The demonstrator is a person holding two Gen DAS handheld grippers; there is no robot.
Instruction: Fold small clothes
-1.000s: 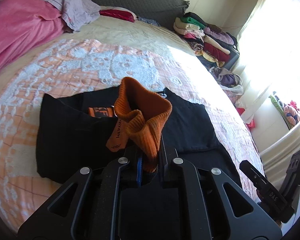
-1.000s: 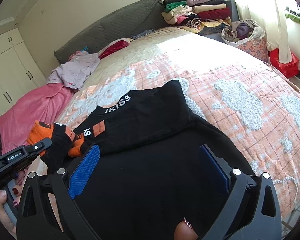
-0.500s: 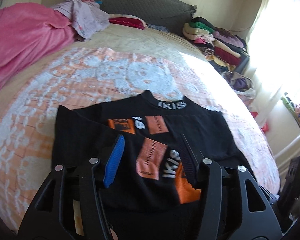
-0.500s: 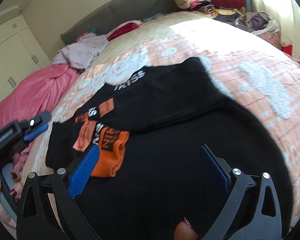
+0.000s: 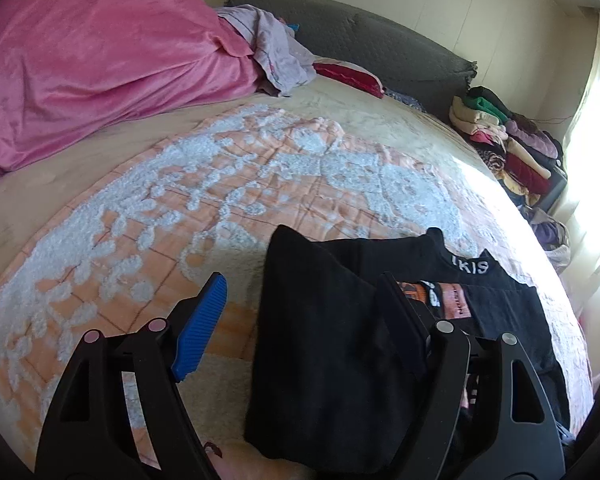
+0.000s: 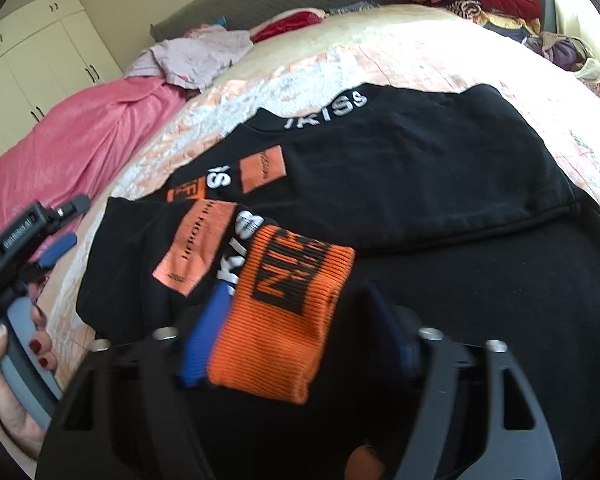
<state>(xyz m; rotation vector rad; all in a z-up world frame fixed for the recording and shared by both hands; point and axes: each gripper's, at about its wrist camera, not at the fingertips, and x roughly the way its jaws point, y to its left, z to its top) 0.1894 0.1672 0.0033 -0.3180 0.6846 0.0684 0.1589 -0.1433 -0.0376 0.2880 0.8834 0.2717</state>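
A small black sweatshirt (image 6: 400, 160) with orange patches and white lettering lies flat on the bed. Its left sleeve is folded across the body, the orange cuff (image 6: 288, 308) lying on top. My right gripper (image 6: 296, 320) is open, its fingers on either side of the cuff, just above it. My left gripper (image 5: 304, 300) is open and empty over the sweatshirt's left folded edge (image 5: 320, 340); it also shows at the left of the right wrist view (image 6: 56, 232).
A pink blanket (image 5: 92, 72) and a lilac garment (image 5: 268, 44) lie at the bed's far left. A dark headboard (image 5: 380, 48) runs behind. Stacked folded clothes (image 5: 508, 140) sit at the far right beside a bright window.
My left gripper let go of the orange cuff, laid the sleeve across the body and drew back to the left. My right gripper moved forward over the cuff.
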